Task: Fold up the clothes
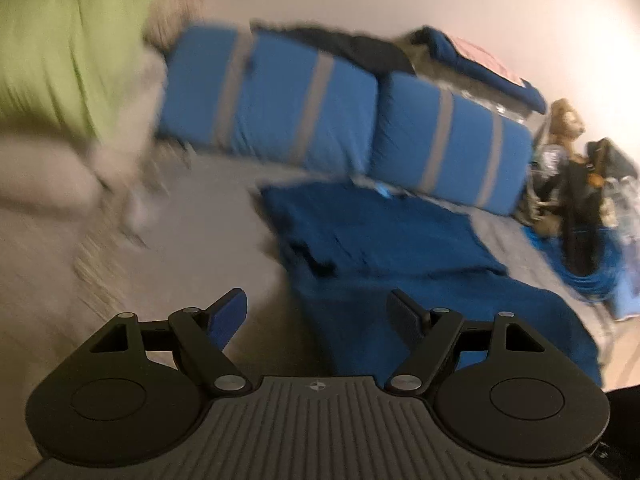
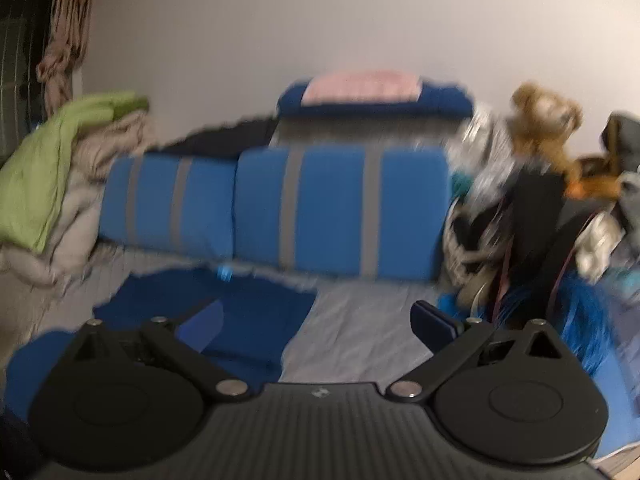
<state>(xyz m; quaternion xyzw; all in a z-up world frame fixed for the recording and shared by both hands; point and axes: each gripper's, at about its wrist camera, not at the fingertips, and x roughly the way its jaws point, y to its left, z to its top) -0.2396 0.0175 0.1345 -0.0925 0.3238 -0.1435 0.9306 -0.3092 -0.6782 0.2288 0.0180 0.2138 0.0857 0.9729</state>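
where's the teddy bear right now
In the right wrist view the teddy bear sits upper right against the wall, atop the clutter pile right of the blue striped cushions.

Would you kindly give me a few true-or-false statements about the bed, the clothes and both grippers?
1. The dark blue garment lies spread on the grey bedsheet. True.
2. The left gripper is clamped on the garment. False: it is open and empty.
3. The right gripper is open. True.
4. A brown teddy bear sits on the light green cloth. False: it sits at the opposite side.
5. The two blue cushions with grey stripes are stacked. False: side by side.
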